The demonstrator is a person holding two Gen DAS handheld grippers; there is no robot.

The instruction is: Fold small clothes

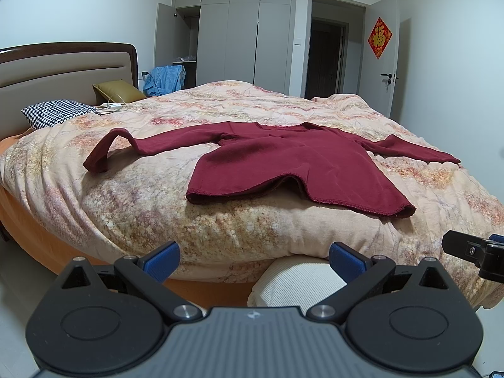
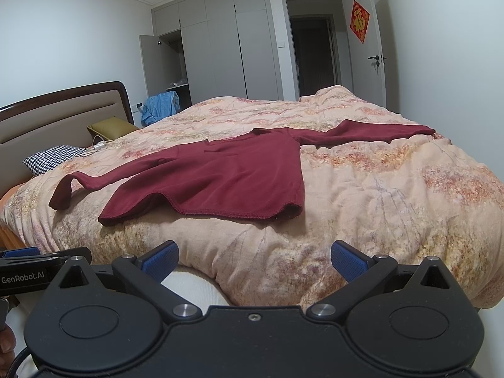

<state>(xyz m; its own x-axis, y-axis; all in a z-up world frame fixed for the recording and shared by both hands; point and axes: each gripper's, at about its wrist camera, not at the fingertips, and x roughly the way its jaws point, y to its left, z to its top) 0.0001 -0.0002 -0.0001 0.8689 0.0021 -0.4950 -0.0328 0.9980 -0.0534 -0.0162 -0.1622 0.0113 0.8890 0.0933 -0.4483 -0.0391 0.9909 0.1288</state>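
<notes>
A dark red long-sleeved top [image 1: 293, 163] lies spread flat on the floral quilt [image 1: 157, 195], hem toward me, both sleeves stretched out sideways. It also shows in the right wrist view [image 2: 226, 176]. Its left sleeve end [image 1: 100, 154] is bent over and hangs down the quilt. My left gripper [image 1: 253, 260] is open and empty, held before the near bed edge, short of the hem. My right gripper [image 2: 253, 260] is open and empty, also short of the hem; its side shows at the right edge of the left wrist view [image 1: 475, 252].
A headboard [image 1: 63, 66], a houndstooth pillow [image 1: 56, 111], an olive cushion [image 1: 118, 89] and a white charger with cable [image 1: 111, 107] are at the far left. A white ribbed object [image 1: 296, 286] sits below the bed edge. A wardrobe [image 1: 233, 31] and a doorway [image 1: 327, 53] stand behind.
</notes>
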